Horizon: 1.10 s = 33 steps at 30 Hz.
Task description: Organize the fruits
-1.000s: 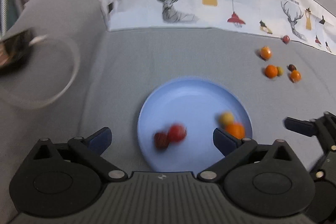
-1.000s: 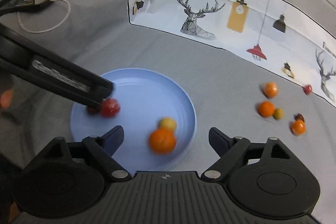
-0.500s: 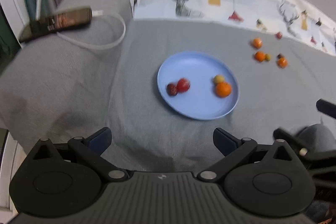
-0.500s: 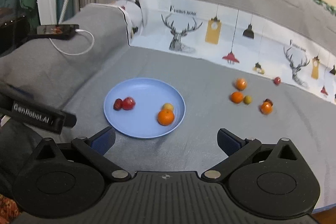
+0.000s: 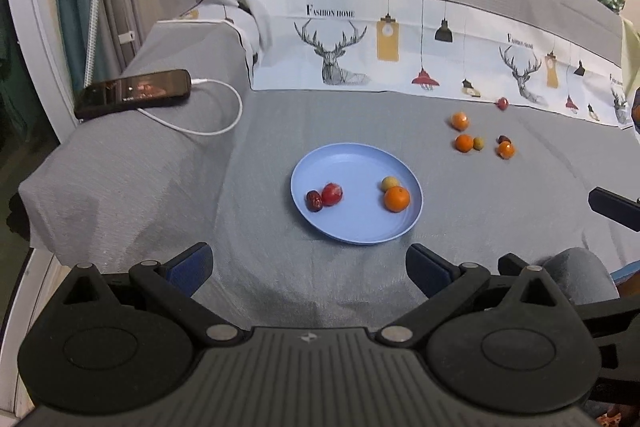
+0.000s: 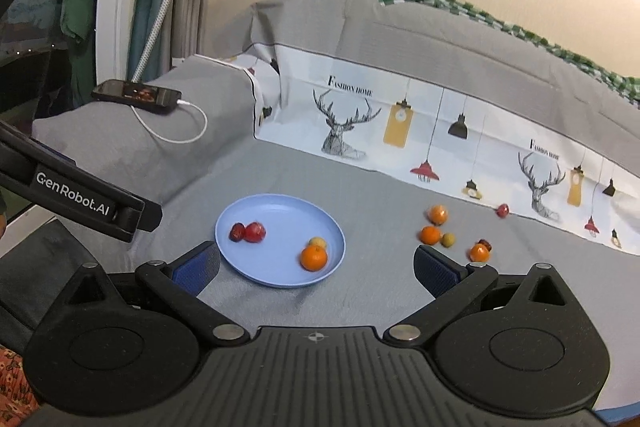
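Observation:
A light blue plate (image 5: 352, 227) (image 6: 276, 207) lies on the grey sofa seat. On it sit a dark red date (image 5: 314, 201), a red tomato (image 5: 331, 194), a small yellow fruit (image 5: 389, 183) and an orange (image 5: 397, 198) (image 6: 314, 257). Several loose fruits lie to the right: oranges (image 5: 464, 143) (image 6: 430, 234), a green one (image 5: 479, 143), a red one (image 5: 503, 103) by the printed cloth. My left gripper (image 5: 308, 267) is open and empty, well back from the plate. My right gripper (image 6: 316, 269) is also open and empty, near the plate's front edge.
A phone (image 5: 134, 93) on a white cable (image 5: 208, 129) rests on the sofa arm at left. A white cloth with deer prints (image 5: 400, 59) covers the backrest. The left gripper's body (image 6: 76, 195) crosses the left of the right wrist view.
Both grippers have pulled back and up from the plate, which now looks smaller and farther. The fruits on the plate have stayed where they were.

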{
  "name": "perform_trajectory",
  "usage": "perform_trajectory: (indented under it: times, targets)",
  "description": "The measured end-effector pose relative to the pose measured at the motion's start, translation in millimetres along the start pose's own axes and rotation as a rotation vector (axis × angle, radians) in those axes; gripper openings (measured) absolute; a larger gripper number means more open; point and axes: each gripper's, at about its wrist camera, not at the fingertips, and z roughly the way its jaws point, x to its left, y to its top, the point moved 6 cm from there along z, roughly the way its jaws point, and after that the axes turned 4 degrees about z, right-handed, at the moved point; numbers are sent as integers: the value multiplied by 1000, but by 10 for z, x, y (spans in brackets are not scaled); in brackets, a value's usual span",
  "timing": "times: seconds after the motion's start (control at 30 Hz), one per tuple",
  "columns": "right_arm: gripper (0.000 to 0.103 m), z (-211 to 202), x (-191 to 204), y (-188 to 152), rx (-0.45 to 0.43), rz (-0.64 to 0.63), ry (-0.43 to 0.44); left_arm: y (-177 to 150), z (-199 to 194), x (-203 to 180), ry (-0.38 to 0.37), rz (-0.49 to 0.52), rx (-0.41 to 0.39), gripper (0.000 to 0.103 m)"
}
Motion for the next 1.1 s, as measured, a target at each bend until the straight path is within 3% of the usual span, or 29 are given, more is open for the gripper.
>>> perform_trajectory:
  times: [0.47,1.1]
  targets:
    - [102,-157,17,-4,-32,-2,-15,-18,-102,-13,-12,12,-22,103]
    - [102,-24,-15,-39,9,28,-2,-96,99,-1,7,20,65,103]
